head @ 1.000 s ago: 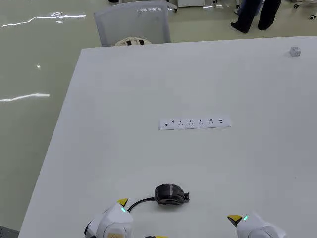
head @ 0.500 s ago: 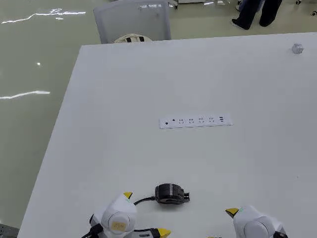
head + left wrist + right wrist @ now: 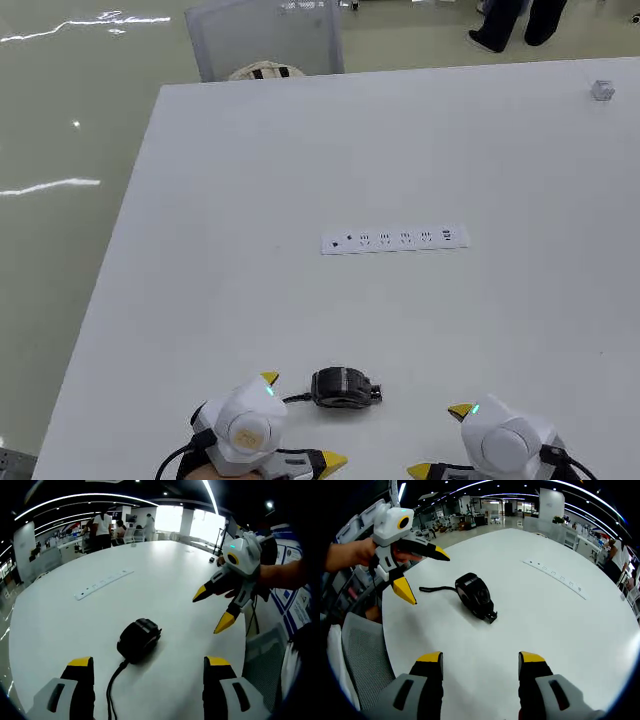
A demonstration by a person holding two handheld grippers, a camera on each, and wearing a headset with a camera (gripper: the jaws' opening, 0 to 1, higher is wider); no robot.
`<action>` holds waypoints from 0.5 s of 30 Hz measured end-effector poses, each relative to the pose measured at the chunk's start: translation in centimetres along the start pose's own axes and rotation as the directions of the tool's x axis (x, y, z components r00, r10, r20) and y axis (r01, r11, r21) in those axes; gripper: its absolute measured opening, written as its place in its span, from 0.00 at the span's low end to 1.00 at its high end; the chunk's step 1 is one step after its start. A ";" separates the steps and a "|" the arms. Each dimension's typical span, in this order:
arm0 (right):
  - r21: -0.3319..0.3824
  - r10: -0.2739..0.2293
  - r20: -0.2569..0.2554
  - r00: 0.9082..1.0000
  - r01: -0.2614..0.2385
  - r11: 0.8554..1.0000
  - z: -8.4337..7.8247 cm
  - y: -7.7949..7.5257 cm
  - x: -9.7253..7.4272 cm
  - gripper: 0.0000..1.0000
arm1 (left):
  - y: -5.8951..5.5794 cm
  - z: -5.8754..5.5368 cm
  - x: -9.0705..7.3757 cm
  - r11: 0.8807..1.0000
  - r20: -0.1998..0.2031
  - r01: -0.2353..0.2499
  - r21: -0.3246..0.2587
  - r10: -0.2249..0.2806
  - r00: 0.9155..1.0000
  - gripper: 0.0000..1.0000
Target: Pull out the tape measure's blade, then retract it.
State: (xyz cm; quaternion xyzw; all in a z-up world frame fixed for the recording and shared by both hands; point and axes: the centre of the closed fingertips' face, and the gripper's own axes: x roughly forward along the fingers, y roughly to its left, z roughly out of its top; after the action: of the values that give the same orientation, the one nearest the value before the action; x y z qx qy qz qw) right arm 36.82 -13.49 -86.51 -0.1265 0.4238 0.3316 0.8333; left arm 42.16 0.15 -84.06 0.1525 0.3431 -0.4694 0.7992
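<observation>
White table point(image 3: 300, 150) holds tape measure point(image 3: 343, 386); left gripper point(image 3: 301, 420) and right gripper point(image 3: 438, 440) flank it, jaws apart

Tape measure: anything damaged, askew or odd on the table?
Nothing stands out. The tape measure lies on the table, blade retracted, strap trailing toward the left hand-held gripper. That and the right hand-held gripper are open, touching nothing.
</observation>
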 end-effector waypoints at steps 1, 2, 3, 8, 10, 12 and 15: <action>-0.008 0.002 0.000 1.000 -0.002 1.000 0.1 0.0 0.1 0.62 | 0.0 0.1 0.1 1.000 0.002 0.005 0.007 -0.005 1.000 0.87; -0.019 0.004 0.000 1.000 -0.004 1.000 0.1 0.0 0.2 0.62 | 0.0 0.2 0.1 1.000 0.000 0.007 0.012 -0.007 1.000 0.87; -0.030 0.005 -0.001 1.000 -0.005 1.000 0.2 -0.1 0.3 0.62 | 0.1 0.1 0.3 1.000 -0.003 0.008 0.020 -0.008 1.000 0.86; -0.065 0.010 -0.011 1.000 -0.011 0.998 0.5 -0.7 0.9 0.61 | 0.4 0.6 0.8 0.997 -0.008 0.029 0.065 -0.028 1.000 0.84; -0.075 0.013 -0.011 1.000 -0.014 0.997 0.7 -0.9 1.1 0.60 | 0.4 0.7 1.0 0.996 -0.012 0.039 0.085 -0.038 0.999 0.84; -0.084 0.014 -0.016 1.000 -0.015 0.996 0.8 -1.1 1.3 0.61 | 0.4 0.8 1.2 0.993 -0.021 0.045 0.107 -0.043 0.999 0.84; -0.103 0.022 -0.020 1.000 -0.024 0.994 0.9 -1.3 1.5 0.60 | 0.5 0.9 1.5 0.991 -0.029 0.055 0.123 -0.052 0.998 0.84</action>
State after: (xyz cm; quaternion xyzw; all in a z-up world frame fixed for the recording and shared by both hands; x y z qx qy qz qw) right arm 38.86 -13.30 -87.28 -0.1678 0.4154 0.3615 0.8177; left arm 43.45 -1.03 -84.49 0.1984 0.3274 -0.5093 0.7708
